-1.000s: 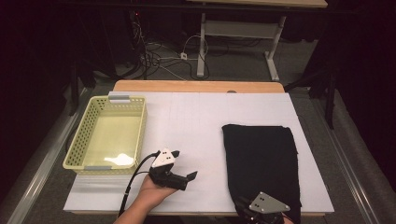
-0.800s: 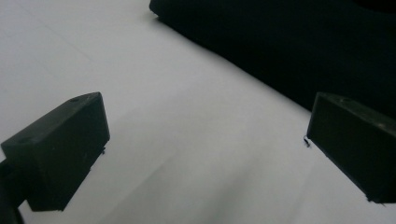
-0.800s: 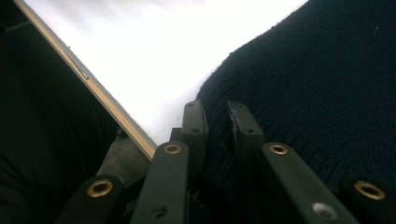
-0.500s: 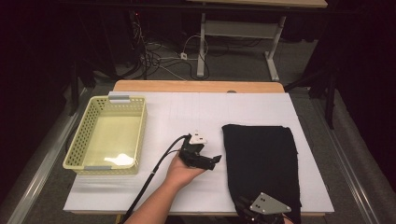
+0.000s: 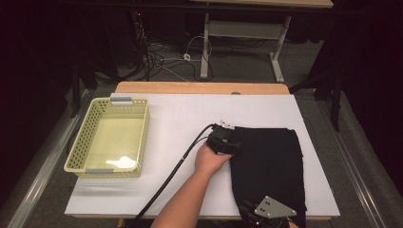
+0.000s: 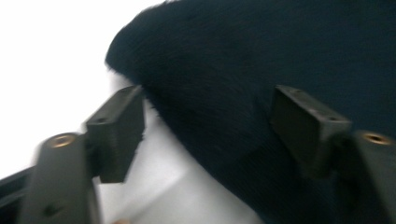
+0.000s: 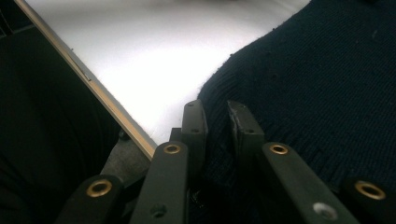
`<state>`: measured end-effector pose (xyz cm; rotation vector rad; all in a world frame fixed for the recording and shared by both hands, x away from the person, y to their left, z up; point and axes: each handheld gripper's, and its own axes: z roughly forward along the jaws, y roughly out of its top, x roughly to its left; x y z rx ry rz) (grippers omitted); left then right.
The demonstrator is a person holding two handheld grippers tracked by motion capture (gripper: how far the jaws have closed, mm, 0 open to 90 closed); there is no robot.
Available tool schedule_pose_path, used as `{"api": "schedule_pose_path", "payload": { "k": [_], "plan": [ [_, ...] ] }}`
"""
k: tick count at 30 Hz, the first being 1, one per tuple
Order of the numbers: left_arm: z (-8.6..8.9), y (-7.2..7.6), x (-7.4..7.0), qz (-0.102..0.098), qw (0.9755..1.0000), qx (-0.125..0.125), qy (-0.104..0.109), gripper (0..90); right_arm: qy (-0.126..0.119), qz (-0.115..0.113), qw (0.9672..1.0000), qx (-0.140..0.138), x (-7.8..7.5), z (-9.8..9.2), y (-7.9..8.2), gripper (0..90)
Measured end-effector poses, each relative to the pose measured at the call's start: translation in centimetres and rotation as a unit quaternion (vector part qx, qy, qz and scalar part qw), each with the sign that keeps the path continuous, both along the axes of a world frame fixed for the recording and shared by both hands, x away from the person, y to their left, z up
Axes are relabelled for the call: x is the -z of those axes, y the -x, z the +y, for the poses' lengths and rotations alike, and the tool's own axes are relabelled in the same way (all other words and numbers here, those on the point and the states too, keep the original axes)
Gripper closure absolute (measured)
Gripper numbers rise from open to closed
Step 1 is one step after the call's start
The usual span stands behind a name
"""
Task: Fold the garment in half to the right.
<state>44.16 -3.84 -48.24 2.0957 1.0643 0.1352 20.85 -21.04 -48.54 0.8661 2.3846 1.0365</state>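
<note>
A black knitted cloth lies flat on the right half of the white table. My left gripper is at the cloth's far left corner. In the left gripper view its jaws have just been closing and still stand apart, the left gripper straddling the edge of the cloth without its pads pressing on it. My right gripper sits at the table's near edge. In the right gripper view the right gripper is shut on a pinch of the near corner of the cloth.
A pale yellow plastic basket stands on the left of the table. The left gripper's cable trails across the white surface toward the near edge. A wooden strip borders the far side; the floor behind is dark, with table legs and wires.
The left hand has swept right from beside the basket, across the table, to the cloth's far left corner. The right gripper has stayed at the near corner.
</note>
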Motion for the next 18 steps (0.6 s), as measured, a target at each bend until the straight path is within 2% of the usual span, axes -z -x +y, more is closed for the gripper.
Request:
{"api": "schedule_pose_path", "payload": {
  "k": [3,5,7,8,9,10,16,18],
  "plan": [
    [-0.13,-0.03,0.11,-0.011,0.9999,-0.007,0.002,35.9,-0.001,-0.001,1.0,0.0,0.03,-0.04,0.01,80.1],
    [-0.28,0.08,0.14,-0.012,0.9999,-0.001,0.008,45.4,-0.003,-0.001,1.0,0.0,0.04,-0.05,0.02,80.1],
    [-0.4,0.08,0.2,-0.004,0.9997,0.001,0.023,54.3,-0.003,-0.004,1.0,-0.002,0.06,-0.02,0.05,80.2],
    [-0.41,0.03,0.27,0.006,0.9993,0.01,0.036,62.2,-0.002,-0.005,1.0,-0.005,0.07,-0.05,0.03,80.2],
    [-0.45,0.03,0.25,0.013,0.9991,0.008,0.04,66.4,-0.004,-0.003,1.0,-0.004,0.05,-0.04,0.02,80.2],
    [-0.48,0.06,0.23,0.011,0.999,0.009,0.042,69.0,-0.003,-0.003,1.0,-0.004,0.04,-0.02,0.03,80.3],
    [-0.31,0.23,-0.25,-0.014,0.9992,0.014,0.034,74.9,0.002,-0.009,0.9999,-0.008,-0.19,0.26,0.06,81.3],
    [-0.18,0.42,-0.52,-0.029,0.999,0.015,0.029,75.4,0.0,-0.009,0.9999,-0.011,-0.32,0.34,-0.02,81.5]
  ]
}}
